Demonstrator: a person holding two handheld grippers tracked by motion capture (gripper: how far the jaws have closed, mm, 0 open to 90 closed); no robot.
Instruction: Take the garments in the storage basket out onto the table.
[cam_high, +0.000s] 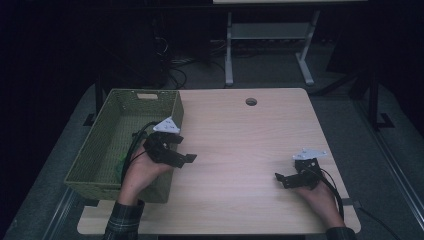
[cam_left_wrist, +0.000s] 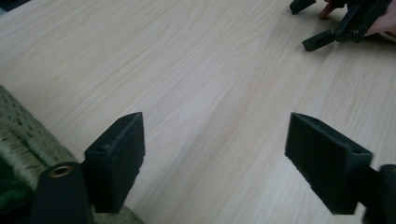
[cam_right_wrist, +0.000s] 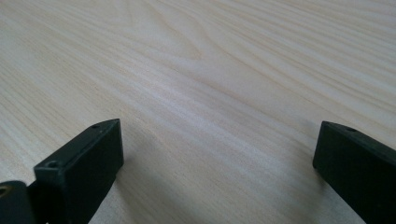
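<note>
A green woven basket (cam_high: 107, 125) stands on the left part of the light wooden table (cam_high: 240, 135). My left gripper (cam_high: 185, 149) hovers at the basket's right rim and points toward the table's middle. In the left gripper view its jaws (cam_left_wrist: 215, 158) stand wide apart over bare wood, with the basket's rim (cam_left_wrist: 21, 135) at the lower left. My right gripper (cam_high: 285, 170) rests low near the table's front right, held by a hand. Its jaws (cam_right_wrist: 217, 163) are open with nothing between them. The right gripper (cam_left_wrist: 327, 28) also shows far off in the left gripper view.
A round cable hole (cam_high: 251, 101) sits near the table's far edge. A small green thing (cam_high: 121, 162) lies inside the basket by the left hand, too dim to identify. Behind the table stands a grey metal frame (cam_high: 270, 31) on a dark floor.
</note>
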